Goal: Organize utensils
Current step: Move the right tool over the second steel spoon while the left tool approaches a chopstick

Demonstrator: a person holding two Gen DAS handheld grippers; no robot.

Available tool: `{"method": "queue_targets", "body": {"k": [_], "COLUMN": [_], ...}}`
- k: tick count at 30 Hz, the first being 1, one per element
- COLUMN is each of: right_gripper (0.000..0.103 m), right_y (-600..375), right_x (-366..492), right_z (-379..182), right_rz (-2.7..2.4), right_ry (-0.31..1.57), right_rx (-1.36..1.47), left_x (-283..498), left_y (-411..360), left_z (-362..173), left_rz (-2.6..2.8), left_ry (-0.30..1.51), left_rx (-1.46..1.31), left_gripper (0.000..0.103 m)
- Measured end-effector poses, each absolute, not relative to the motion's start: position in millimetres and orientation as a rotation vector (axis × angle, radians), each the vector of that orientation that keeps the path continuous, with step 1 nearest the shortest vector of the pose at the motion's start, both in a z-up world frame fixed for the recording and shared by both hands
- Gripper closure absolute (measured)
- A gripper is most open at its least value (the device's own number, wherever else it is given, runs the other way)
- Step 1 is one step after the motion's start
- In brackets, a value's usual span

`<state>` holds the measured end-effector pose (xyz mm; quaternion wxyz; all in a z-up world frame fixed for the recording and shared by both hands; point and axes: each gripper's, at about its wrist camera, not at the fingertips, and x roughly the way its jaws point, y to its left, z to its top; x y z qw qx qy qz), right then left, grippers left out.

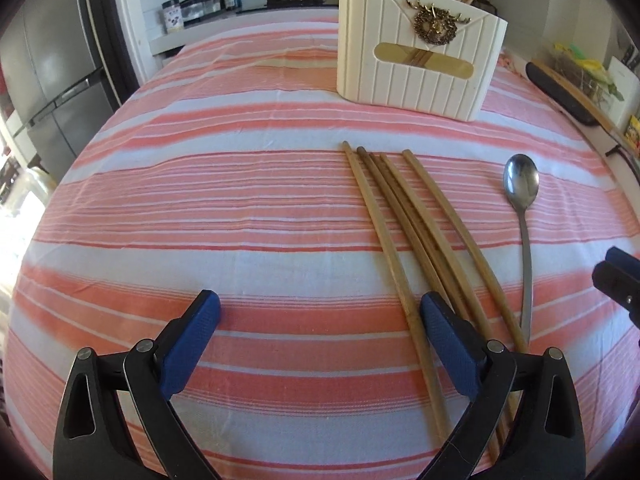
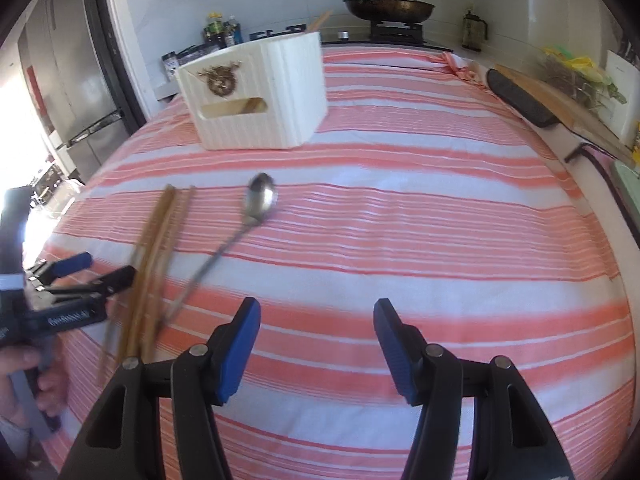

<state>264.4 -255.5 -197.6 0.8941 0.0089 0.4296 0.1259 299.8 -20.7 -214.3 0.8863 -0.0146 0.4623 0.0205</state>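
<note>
Several wooden chopsticks (image 1: pixel 400 220) lie side by side on the striped cloth, and a long-handled steel spoon (image 1: pixel 522 184) rests just to their right. A cream utensil holder (image 1: pixel 416 60) with a gold emblem stands farther back, holding a few chopsticks. My left gripper (image 1: pixel 320 312) is open above the cloth. Its right finger (image 1: pixel 444 328) covers the chopsticks' near ends, and the leftmost stick runs just inside that finger. My right gripper (image 2: pixel 316 312) is open over bare cloth, right of the spoon (image 2: pixel 260 196) and the chopsticks (image 2: pixel 156 248). The left gripper (image 2: pixel 106 266) shows at the left, held by a hand (image 2: pixel 24 380).
A pan (image 2: pixel 390 8) sits on the stove behind the table, with bottles (image 2: pixel 220 32) to its left. A dark board (image 2: pixel 520 100) and packets line the right edge. A refrigerator (image 1: pixel 52 80) stands at the left. The right gripper's tip (image 1: pixel 616 276) pokes in at the right edge.
</note>
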Motion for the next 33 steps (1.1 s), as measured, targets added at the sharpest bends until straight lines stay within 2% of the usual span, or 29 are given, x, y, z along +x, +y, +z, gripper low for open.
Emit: {"method": "queue_targets", "body": {"k": [4,9,21,33], "right_gripper": [0.043,0.043,0.045,0.045], "right_y": [-210.9,-178.4,-238.4,-217.9], "right_x": [294.6,313.9,278.4,290.2], "right_z": [-195.7,-218.3,-219.1,-218.4], "right_rz": [0.299,0.248,0.243,0.341], "right_ry": [0.911,0.96,0.942,0.902], "right_rx": [0.023,-0.127,-0.158,-0.228], "left_x": [298.1,297.1,299.0,299.6], "left_y": [-20.1,-18.8,-18.0,-18.1], "left_z": [-214.3,-214.3,-214.7,-215.5], "left_rz": [0.041,0.043,0.047,0.052], "left_ry": [0.956,0.953,0.956,0.961], "left_rx": [-0.029,-0.035,-0.035,-0.027], "left_gripper": [0.003,0.003,0.003,0.001]}}
